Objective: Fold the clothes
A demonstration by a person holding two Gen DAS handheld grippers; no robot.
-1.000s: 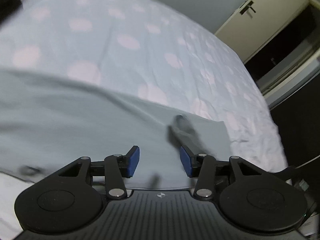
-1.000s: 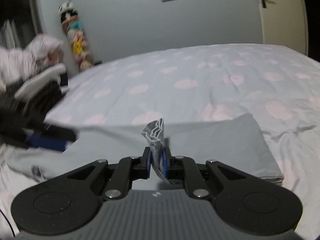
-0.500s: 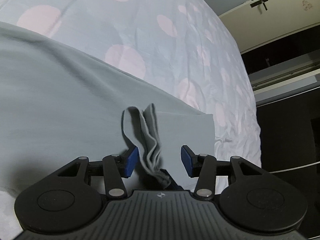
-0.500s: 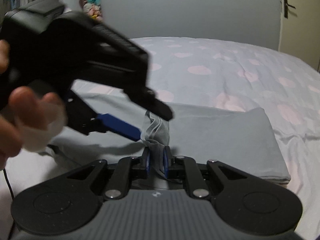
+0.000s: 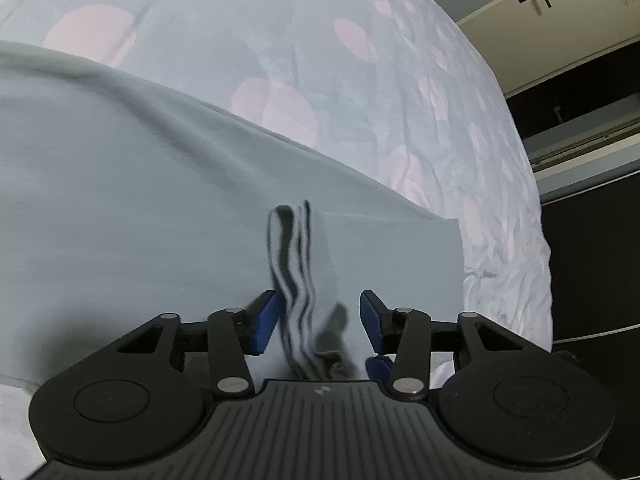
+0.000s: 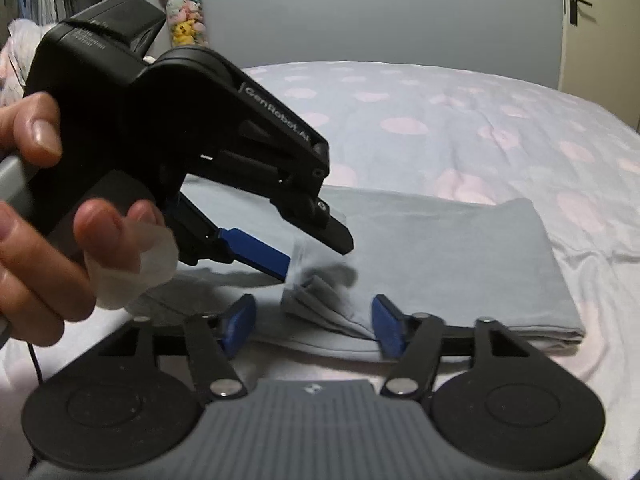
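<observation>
A grey folded garment [image 6: 452, 264] lies on the bed; it also shows in the left wrist view [image 5: 160, 208]. A bunched, layered edge of it [image 5: 298, 280] stands up between the blue pads of my left gripper [image 5: 316, 320], which is open around it. My right gripper [image 6: 314, 320] is open, with the same bunched edge [image 6: 320, 300] lying loose between its pads. The left gripper [image 6: 316, 252] also shows in the right wrist view, held in a hand and reaching in from the left over the bunch.
The bed has a light blue sheet with pink dots [image 6: 440, 128]. A door [image 6: 600, 20] and a wall stand behind it. Soft toys [image 6: 184, 4] hang at the back left. A dark wardrobe opening [image 5: 580, 240] is to the right of the bed.
My right gripper has opened and let go of the bunched edge. My left gripper has moved in further around that edge and stays open.
</observation>
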